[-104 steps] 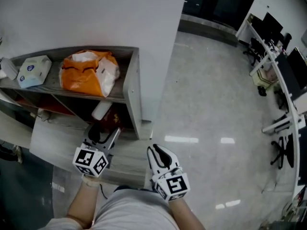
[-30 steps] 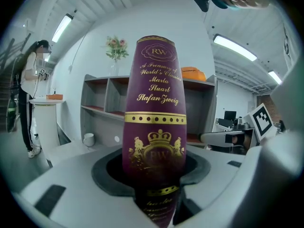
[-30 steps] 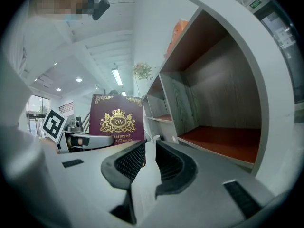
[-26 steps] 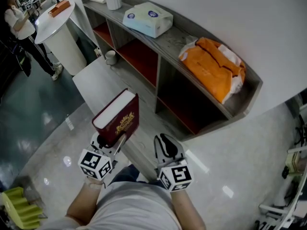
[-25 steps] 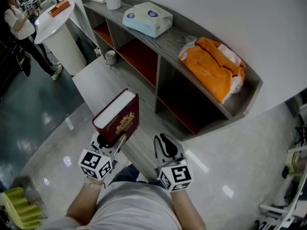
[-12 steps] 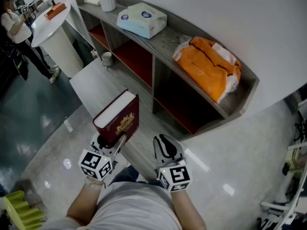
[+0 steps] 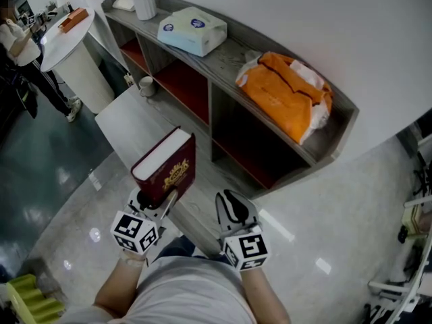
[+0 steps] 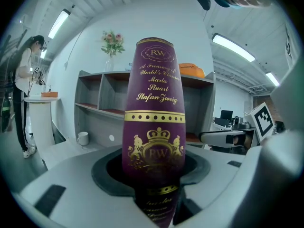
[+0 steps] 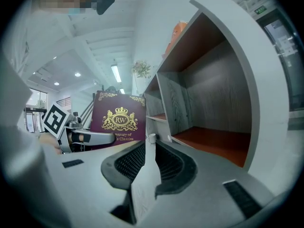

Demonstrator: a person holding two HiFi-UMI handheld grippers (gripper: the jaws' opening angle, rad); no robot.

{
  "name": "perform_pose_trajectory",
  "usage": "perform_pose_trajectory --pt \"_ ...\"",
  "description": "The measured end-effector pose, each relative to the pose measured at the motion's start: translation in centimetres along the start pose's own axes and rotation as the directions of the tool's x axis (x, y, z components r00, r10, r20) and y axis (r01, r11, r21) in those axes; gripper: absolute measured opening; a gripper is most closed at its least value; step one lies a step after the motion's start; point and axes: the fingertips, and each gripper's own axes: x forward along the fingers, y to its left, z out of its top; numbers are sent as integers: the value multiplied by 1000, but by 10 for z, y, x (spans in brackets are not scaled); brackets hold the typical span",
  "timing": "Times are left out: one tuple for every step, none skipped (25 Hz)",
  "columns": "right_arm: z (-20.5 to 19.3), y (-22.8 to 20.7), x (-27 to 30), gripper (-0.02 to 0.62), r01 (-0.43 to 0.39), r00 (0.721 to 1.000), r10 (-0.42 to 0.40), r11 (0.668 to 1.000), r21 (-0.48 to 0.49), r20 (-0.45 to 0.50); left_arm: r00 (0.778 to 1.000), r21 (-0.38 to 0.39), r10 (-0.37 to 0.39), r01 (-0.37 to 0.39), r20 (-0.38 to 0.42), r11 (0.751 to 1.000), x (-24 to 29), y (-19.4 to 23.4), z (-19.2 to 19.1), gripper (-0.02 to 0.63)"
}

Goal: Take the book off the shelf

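Head view: book (image 7: 167,166) is clamped upright by left hand-held gripper (image 7: 156,200), its spine seen only in left gripper view; right hand-held gripper (image 7: 229,200) is closed, empty.

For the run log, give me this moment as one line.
book: off shelf | left claw: shut on book | right claw: shut, empty

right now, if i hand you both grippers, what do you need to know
Left gripper: shut on the book, holding it upright by its lower end.
Right gripper: jaws together, empty, beside the left one.
Book: clear of the shelf, in the air over the low grey ledge in front of it.
Done: the book is off the shelf.
Left: probably only setting it down; keep the grip until then.
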Motion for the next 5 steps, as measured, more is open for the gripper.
perform_pose_trajectory --pt "0 -1 0 74 1 1000 -1 1000 0 0 1000 1 -1 1 0 1000 1 -1 0 230" --pt "1 -1 -1 74 3 1000 -3 1000 1 0 1000 1 -3 3 0 1000 1 -1 0 230" --pt "1 -1 -1 74 3 1000 -3 1000 1 0 1000 2 -4 4 1 1000 1 -2 1 230" --pt "1 -2 -2 74 4 1000 -4 1000 1 1 1000 2 -5 5 1 1000 2 -2 1 230" --pt "1 -2 -2 74 5 1000 -5 1000 0 1 1000 2 -6 6 2 1000 2 -3 1 230"
